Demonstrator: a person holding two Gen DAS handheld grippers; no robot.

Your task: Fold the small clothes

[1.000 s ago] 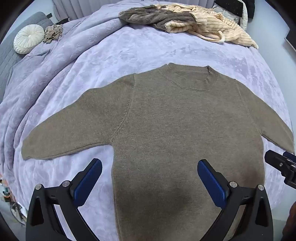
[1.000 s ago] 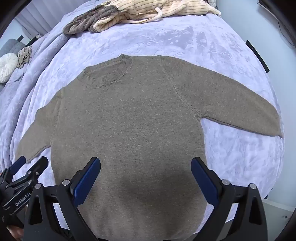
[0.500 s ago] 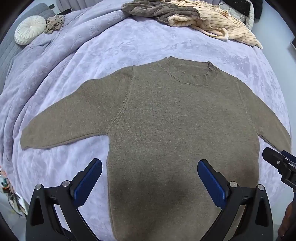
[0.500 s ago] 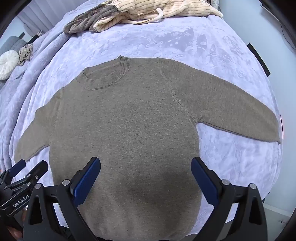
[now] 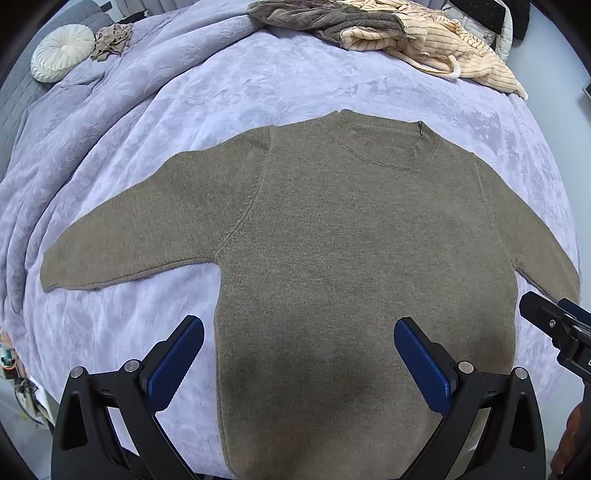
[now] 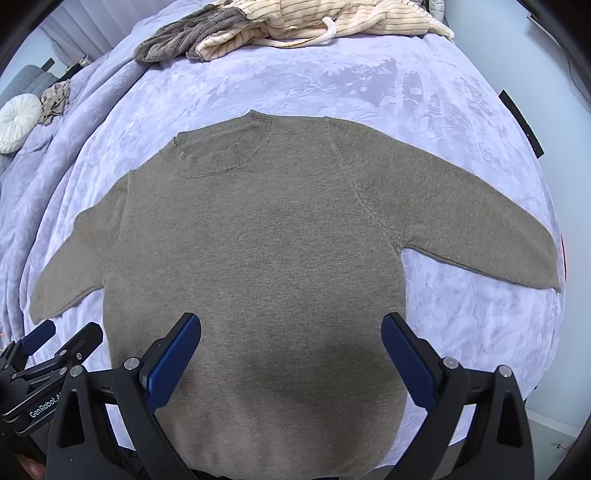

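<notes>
The left claw (image 5: pixel 299 363) and right claw (image 6: pixel 291 356) both gape wide, empty, above the hem of the olive-brown knitted sweater (image 5: pixel 354 258) spread flat on the lavender bed cover (image 5: pixel 229 96). Best pinch each sleeve cuff and fold inward evenly.

1. The flat-spread olive-brown knit sweater (image 5: pixel 354 258) has its hem cut off by the lower edge in the left wrist view; black gripper arms cover parts of it.
2. The cream ribbed garment (image 6: pixel 332 18) runs past the top edge in the right wrist view.
3. The small beige crumpled cloth (image 5: pixel 110 38) beside the round white tufted cushion (image 5: pixel 61 51) is too small to identify.
</notes>
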